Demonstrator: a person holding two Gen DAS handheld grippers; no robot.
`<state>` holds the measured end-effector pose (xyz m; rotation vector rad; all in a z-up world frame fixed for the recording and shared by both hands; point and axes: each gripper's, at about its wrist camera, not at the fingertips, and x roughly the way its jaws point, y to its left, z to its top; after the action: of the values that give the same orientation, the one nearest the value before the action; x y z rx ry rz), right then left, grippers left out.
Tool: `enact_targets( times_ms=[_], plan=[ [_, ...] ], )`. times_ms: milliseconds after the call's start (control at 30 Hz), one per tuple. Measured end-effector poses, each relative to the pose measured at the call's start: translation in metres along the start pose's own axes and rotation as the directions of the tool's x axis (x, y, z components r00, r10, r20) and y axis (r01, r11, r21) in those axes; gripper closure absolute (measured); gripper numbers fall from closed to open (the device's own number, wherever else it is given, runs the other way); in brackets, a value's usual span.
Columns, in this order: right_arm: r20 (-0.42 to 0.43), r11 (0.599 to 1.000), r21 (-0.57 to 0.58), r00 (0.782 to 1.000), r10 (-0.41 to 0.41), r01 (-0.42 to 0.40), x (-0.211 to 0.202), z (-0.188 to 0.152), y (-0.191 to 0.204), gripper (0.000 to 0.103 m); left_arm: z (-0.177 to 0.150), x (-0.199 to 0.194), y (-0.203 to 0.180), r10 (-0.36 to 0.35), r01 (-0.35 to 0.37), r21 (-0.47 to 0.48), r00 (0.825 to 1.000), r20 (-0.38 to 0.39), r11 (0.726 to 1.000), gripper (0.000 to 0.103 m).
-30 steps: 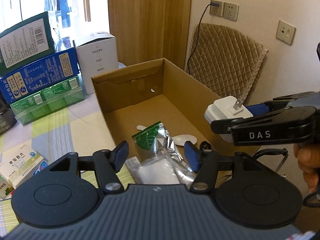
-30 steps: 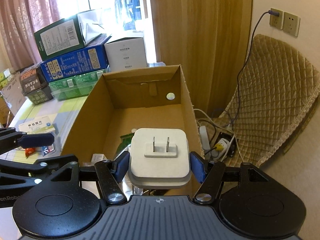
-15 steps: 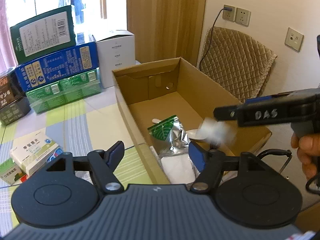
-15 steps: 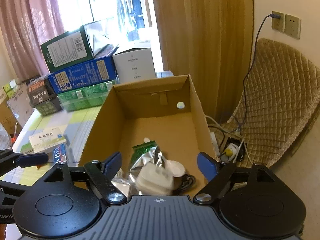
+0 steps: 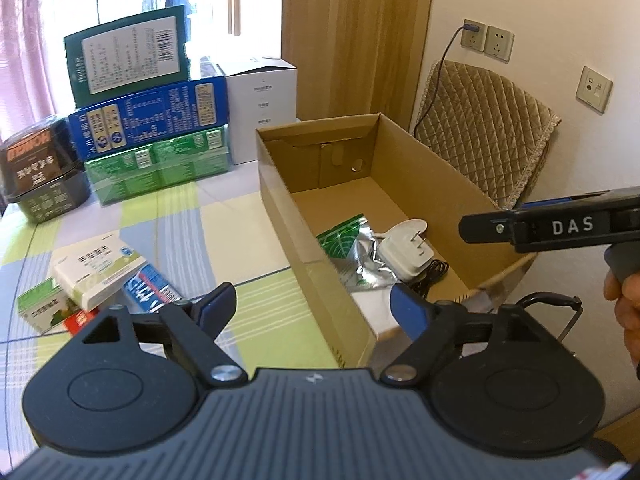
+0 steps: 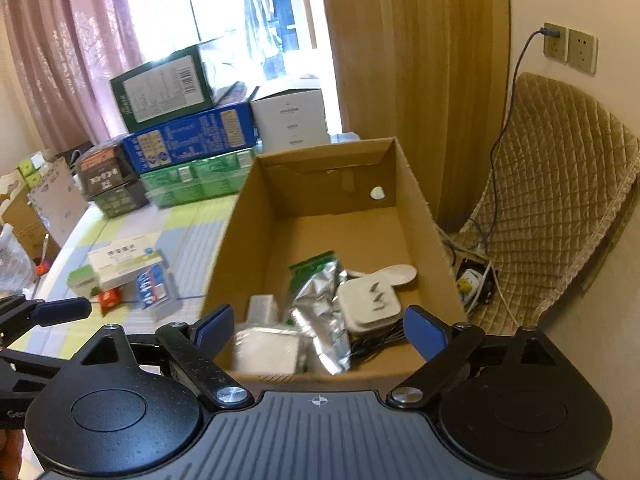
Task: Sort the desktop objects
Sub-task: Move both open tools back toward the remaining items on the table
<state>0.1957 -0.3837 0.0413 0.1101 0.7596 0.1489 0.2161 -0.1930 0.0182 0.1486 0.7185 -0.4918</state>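
An open cardboard box [image 5: 420,176] [image 6: 408,184] stands on the table. Inside lie a white plug charger [image 5: 406,250] [image 6: 370,300] with a black cable, a silver and green foil pouch [image 5: 352,248] [image 6: 320,304], a white spoon [image 6: 400,274] and a white packet [image 6: 268,348]. My right gripper [image 6: 318,328] is open and empty above the box's near end; it shows from the side in the left wrist view [image 5: 552,226]. My left gripper [image 5: 312,306] is open and empty above the box's left wall. Small medicine boxes [image 5: 100,272] [image 6: 124,264] lie on the tablecloth left of the box.
Stacked green, blue and white cartons [image 5: 148,120] [image 6: 188,140] stand at the table's back. A quilted chair [image 5: 488,128] [image 6: 560,184] stands right of the box against the wall, with a power strip [image 6: 472,280] on the floor and wall sockets [image 5: 486,38] above.
My right gripper opened and dropped the white charger into the box, where it now rests on the pouch. Both grippers have drawn back from the box; the left has shifted left.
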Motion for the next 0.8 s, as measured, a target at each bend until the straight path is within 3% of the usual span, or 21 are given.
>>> enact_targets(
  times_ms=[400, 800],
  plan=[
    [0.015, 0.997, -0.059, 0.999, 0.042, -0.041, -0.039, -0.028, 0.053, 0.006, -0.029, -0.063, 0.024, 0.056, -0.053, -0.079, 0.998, 0.03, 0.995, 0.011],
    [0.008, 0.991, -0.113, 0.997, 0.071, -0.07, -0.052, -0.045, 0.094, 0.002, -0.055, -0.115, 0.044, 0.117, -0.11, -0.11, 0.992, 0.057, 0.988, 0.002]
  ],
)
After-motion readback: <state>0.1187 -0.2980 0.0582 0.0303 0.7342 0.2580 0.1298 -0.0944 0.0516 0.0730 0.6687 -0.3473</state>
